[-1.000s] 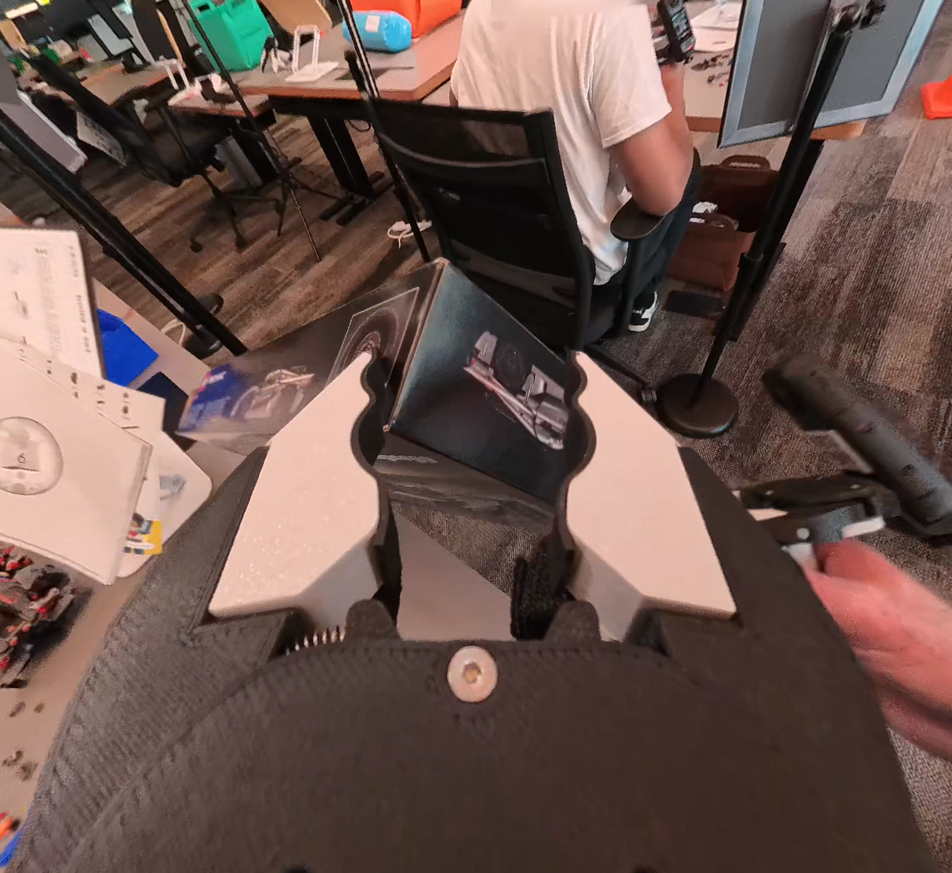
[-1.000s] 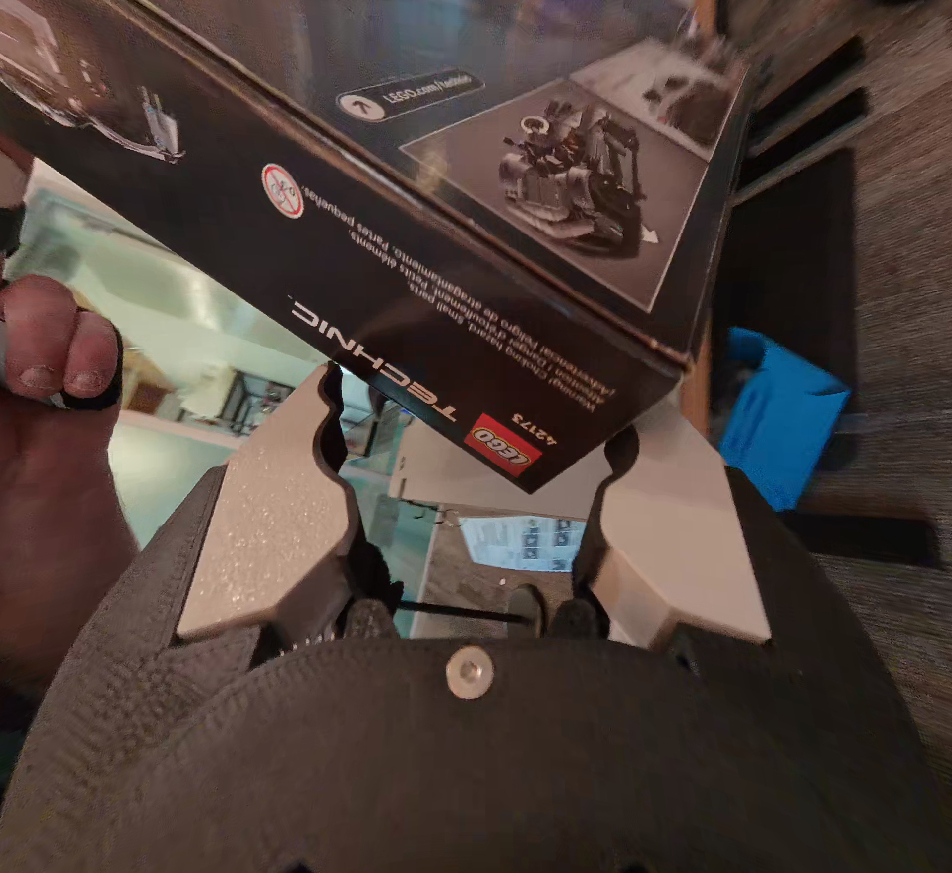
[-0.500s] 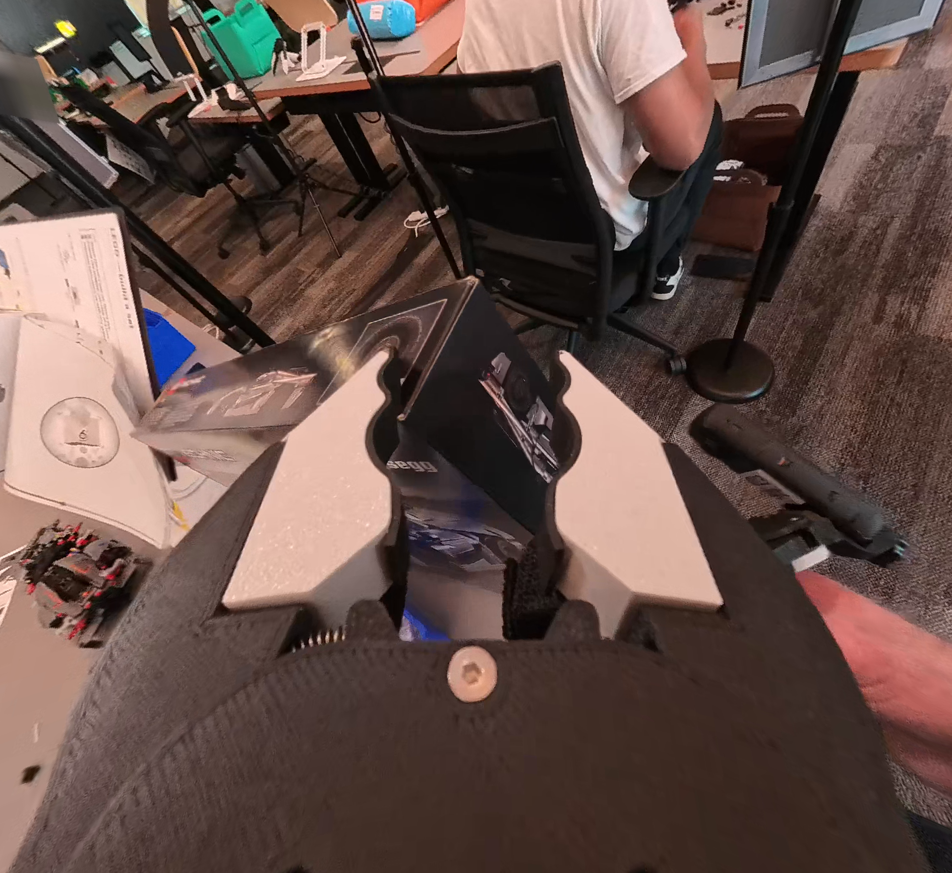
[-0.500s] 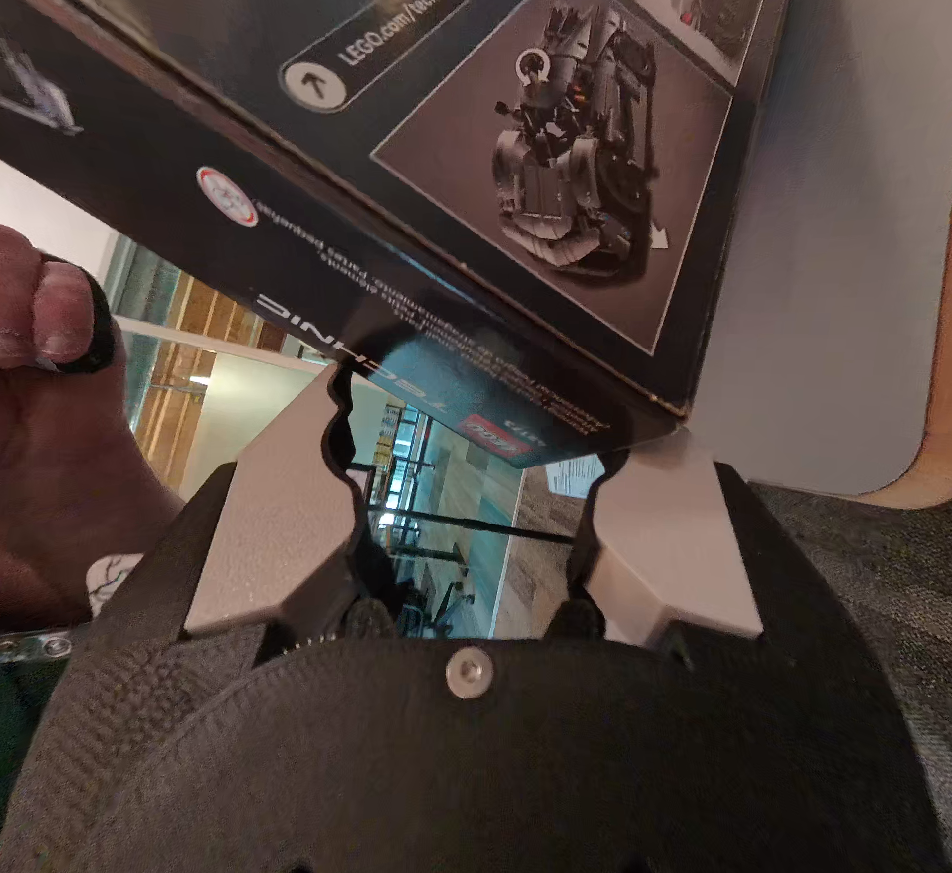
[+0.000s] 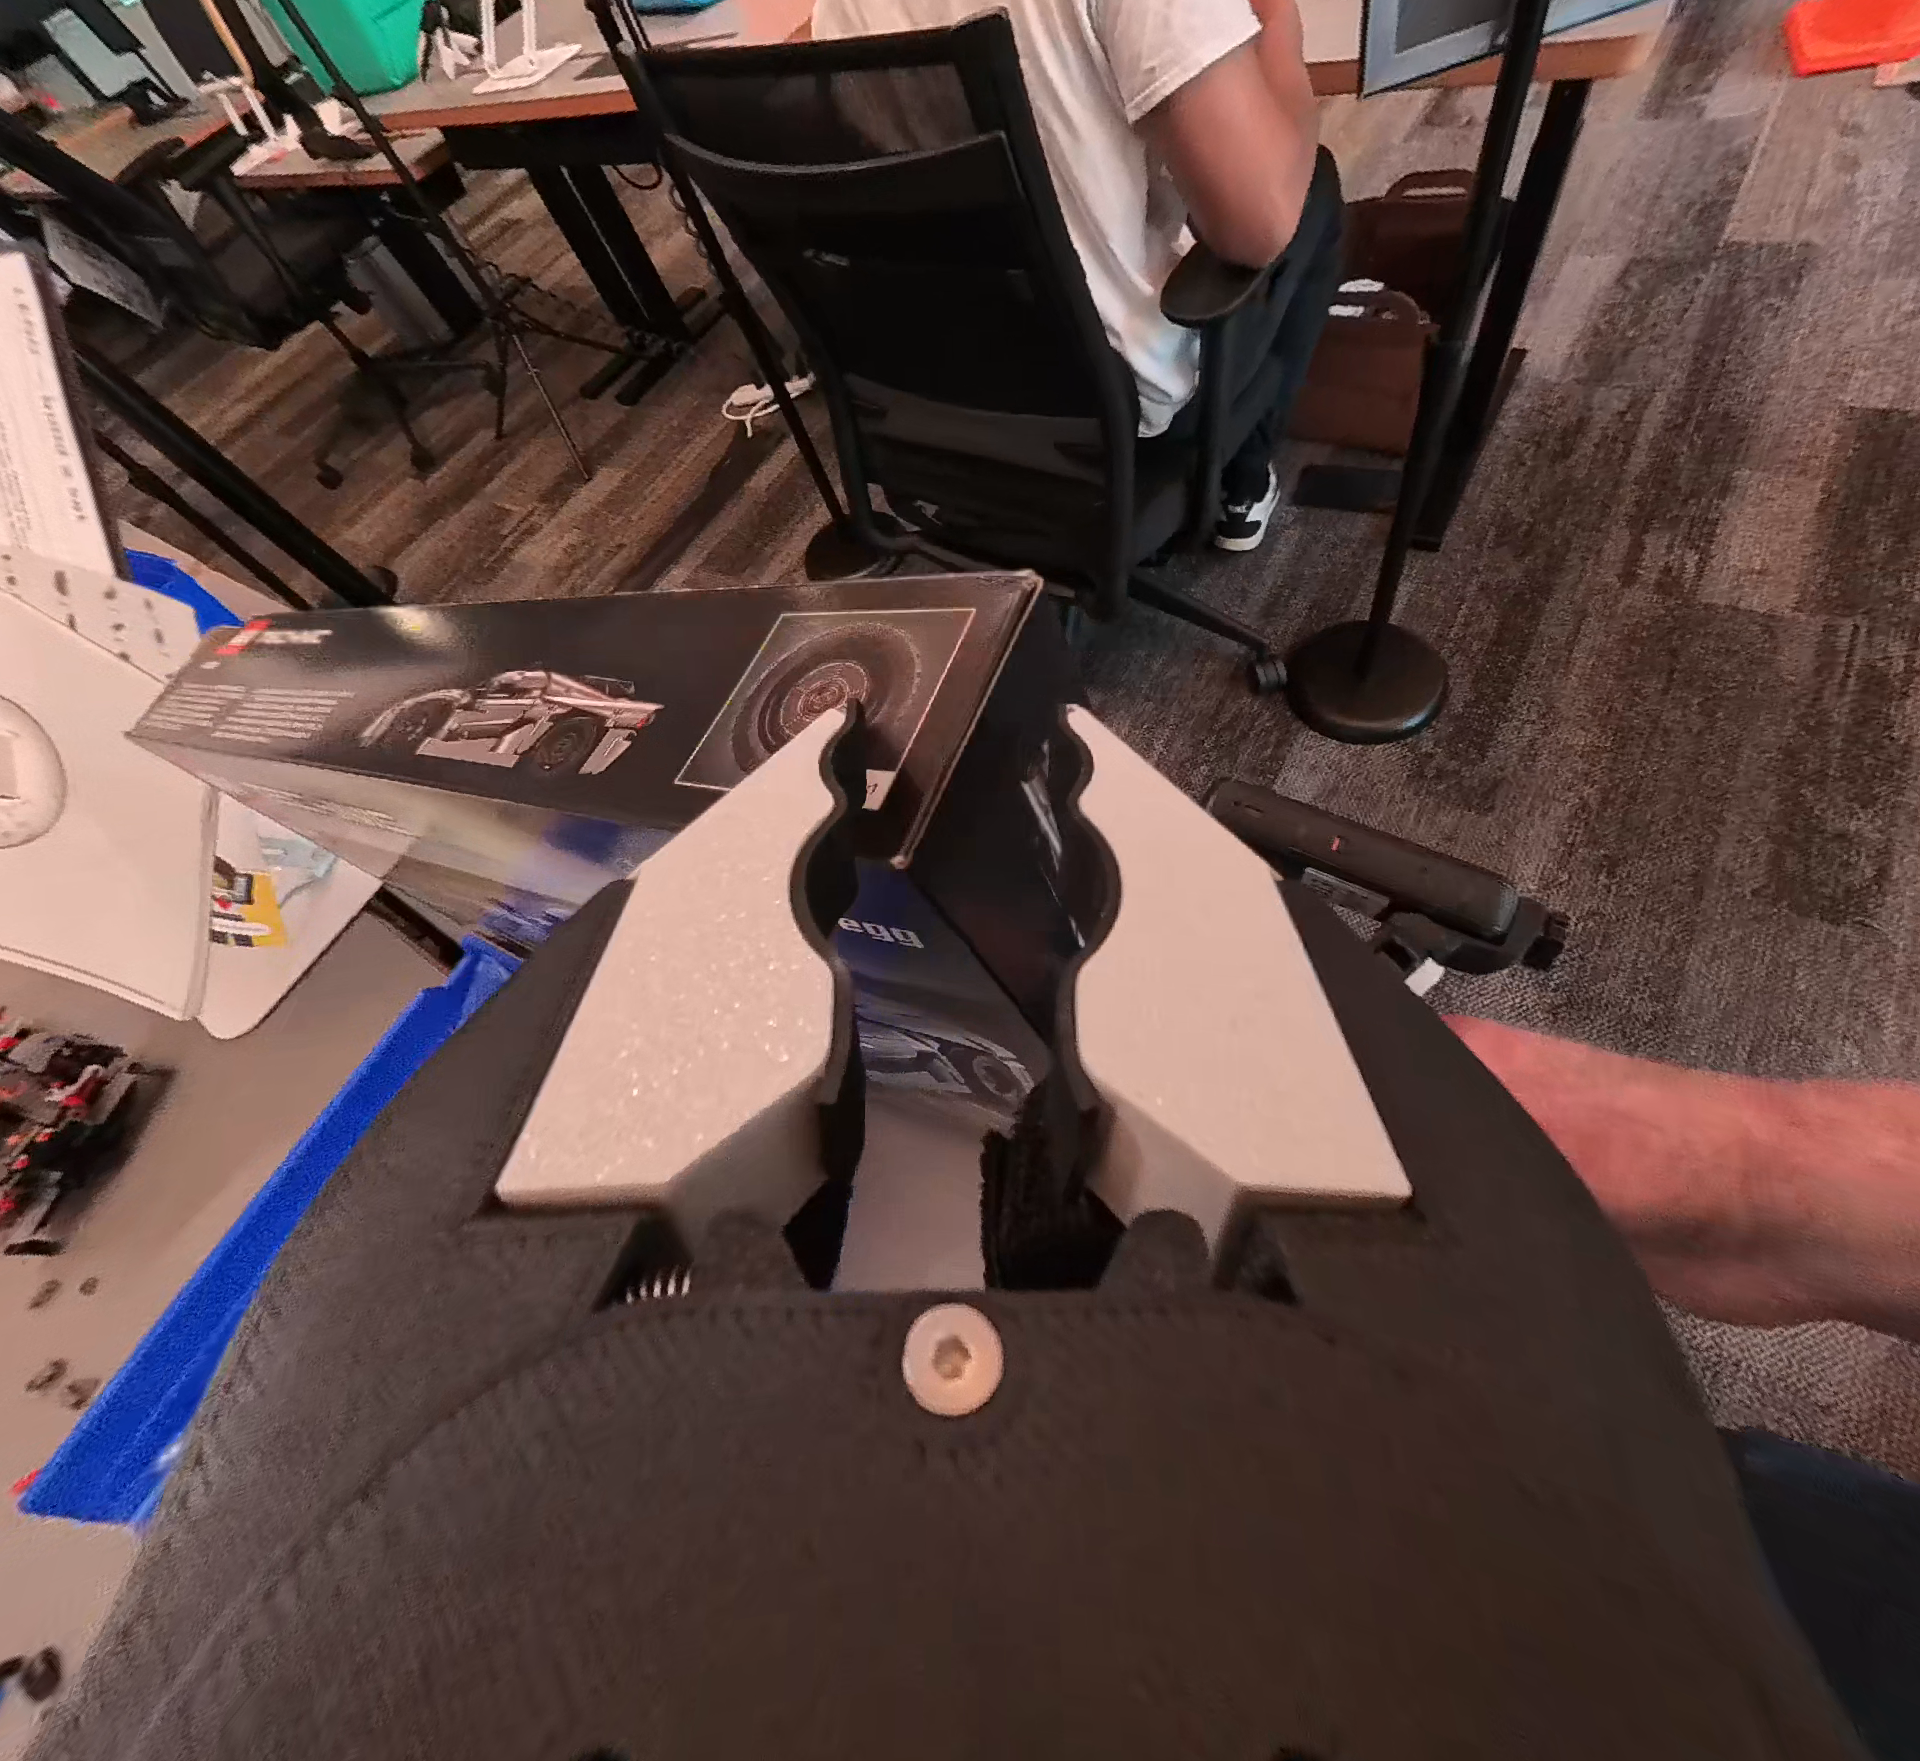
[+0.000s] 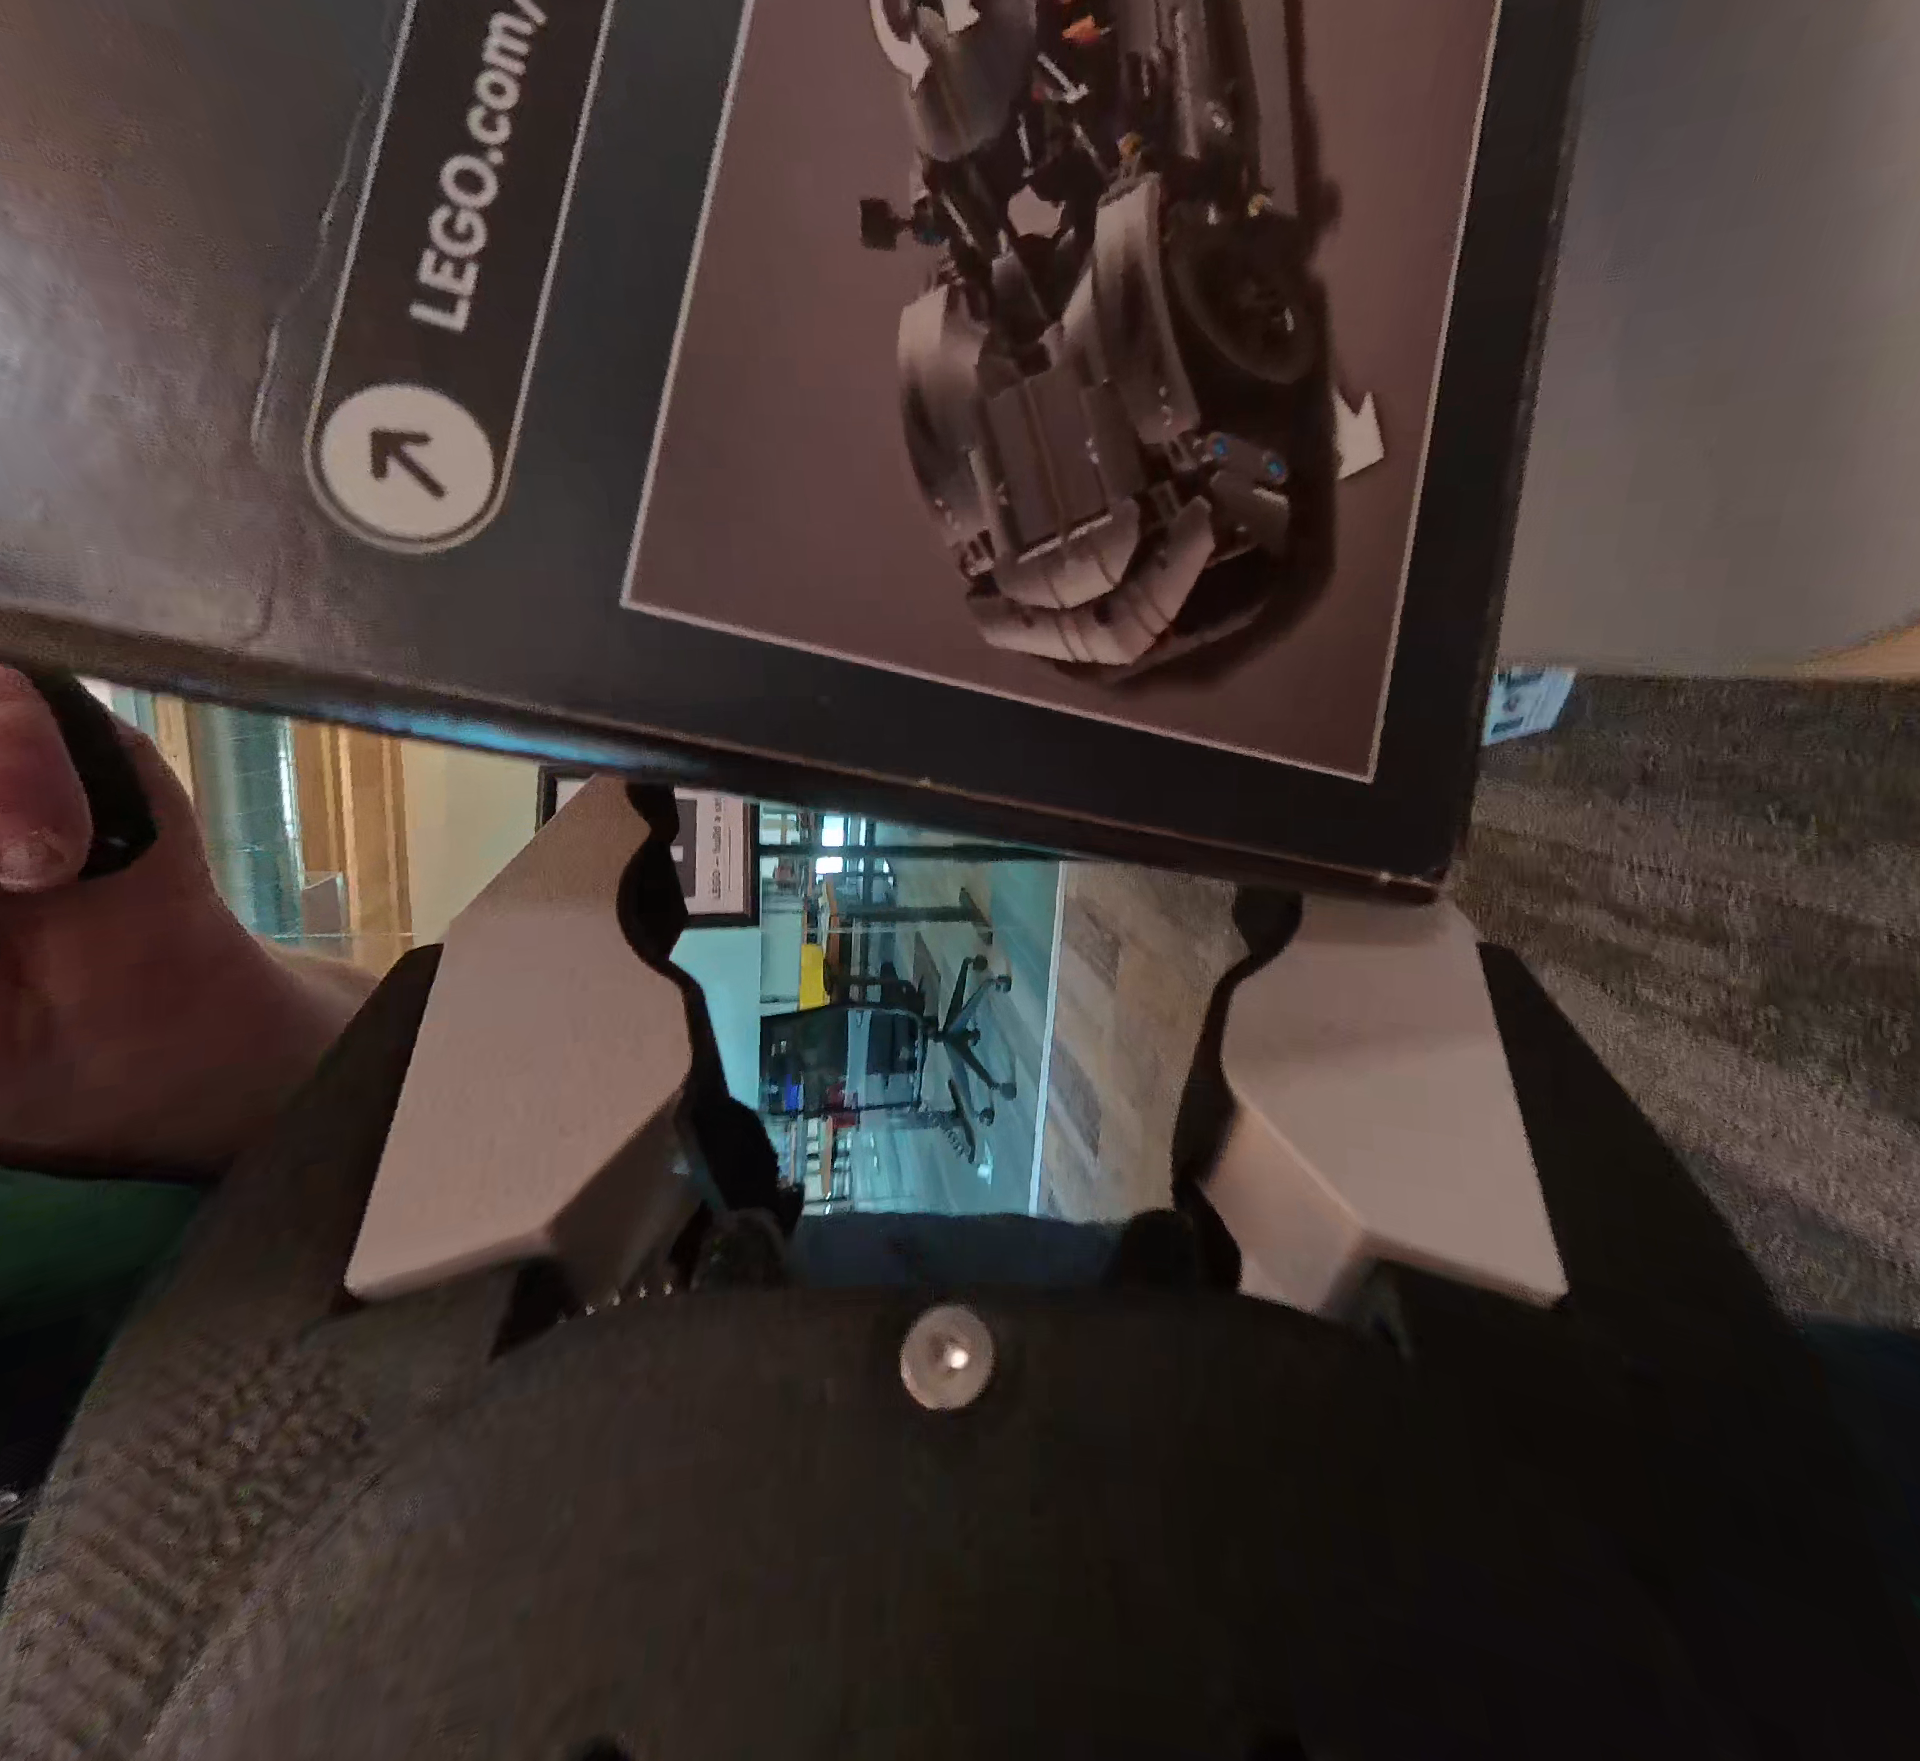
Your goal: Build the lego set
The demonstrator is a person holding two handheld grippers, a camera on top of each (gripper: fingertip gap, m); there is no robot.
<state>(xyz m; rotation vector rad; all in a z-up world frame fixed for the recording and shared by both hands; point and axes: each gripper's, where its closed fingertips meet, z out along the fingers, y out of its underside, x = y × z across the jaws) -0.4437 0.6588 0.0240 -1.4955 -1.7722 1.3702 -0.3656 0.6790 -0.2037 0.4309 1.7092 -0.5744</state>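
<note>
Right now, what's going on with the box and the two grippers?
The left gripper is clamped on a corner of the black Lego set box, holding it tilted above the grey table. The right gripper is open just under the box's lower edge, gripping nothing. A partly built model sits on the table.

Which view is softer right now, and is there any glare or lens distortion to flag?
Right wrist view: softer, the box fills the top, its print slightly smeared, with a dull sheen at left; carpet at right streaked. Left wrist view: sharp at centre on the box and the left tool; small parts at the left edge blurred; wide-angle bending of the stand poles.
</note>
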